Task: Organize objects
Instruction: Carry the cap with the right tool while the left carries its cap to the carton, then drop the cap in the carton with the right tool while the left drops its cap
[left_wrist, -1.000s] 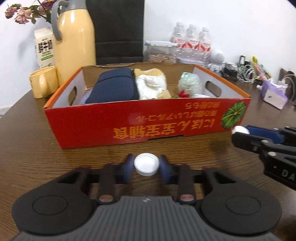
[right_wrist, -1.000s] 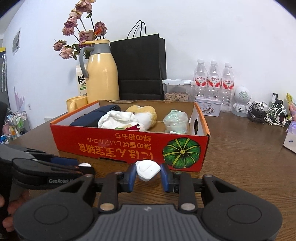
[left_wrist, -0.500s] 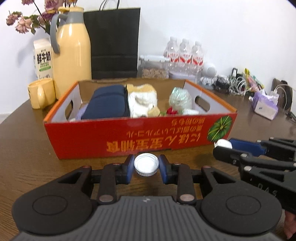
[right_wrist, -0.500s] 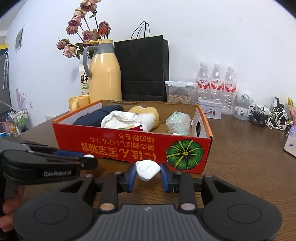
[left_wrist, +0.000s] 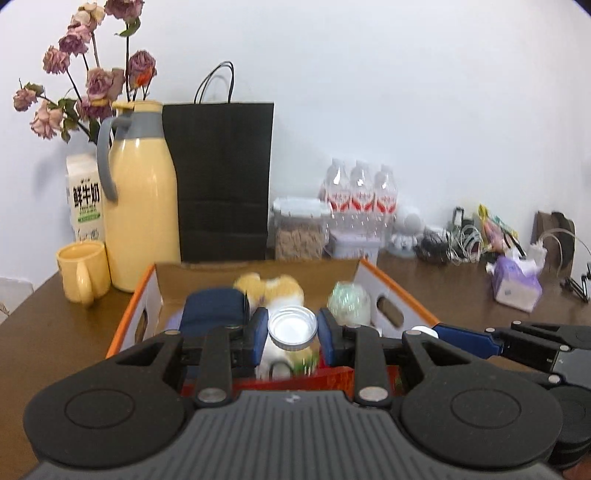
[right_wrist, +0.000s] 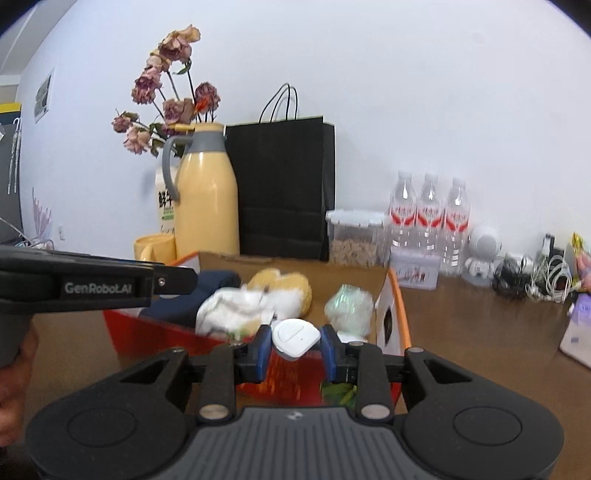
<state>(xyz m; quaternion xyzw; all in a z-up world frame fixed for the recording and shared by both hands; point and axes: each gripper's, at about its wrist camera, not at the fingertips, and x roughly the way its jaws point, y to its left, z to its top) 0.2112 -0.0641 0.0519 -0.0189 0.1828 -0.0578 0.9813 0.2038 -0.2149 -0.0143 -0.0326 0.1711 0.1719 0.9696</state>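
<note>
My left gripper is shut on a round white lid and holds it above the near edge of the red cardboard box. My right gripper is shut on a small white rounded device, above the box's near wall. The box holds a navy pouch, a yellow and white plush, a white cloth and a pale green wrapped item. The right gripper also shows at the right of the left wrist view; the left gripper's body crosses the right wrist view.
Behind the box stand a yellow thermos, a yellow mug, a milk carton, a black paper bag, a clear food container and three water bottles. Cables and a tissue pack lie at the right.
Both grippers have risen and moved forward, from low in front of the box's red wall to above its near edge. Each still holds its object.
</note>
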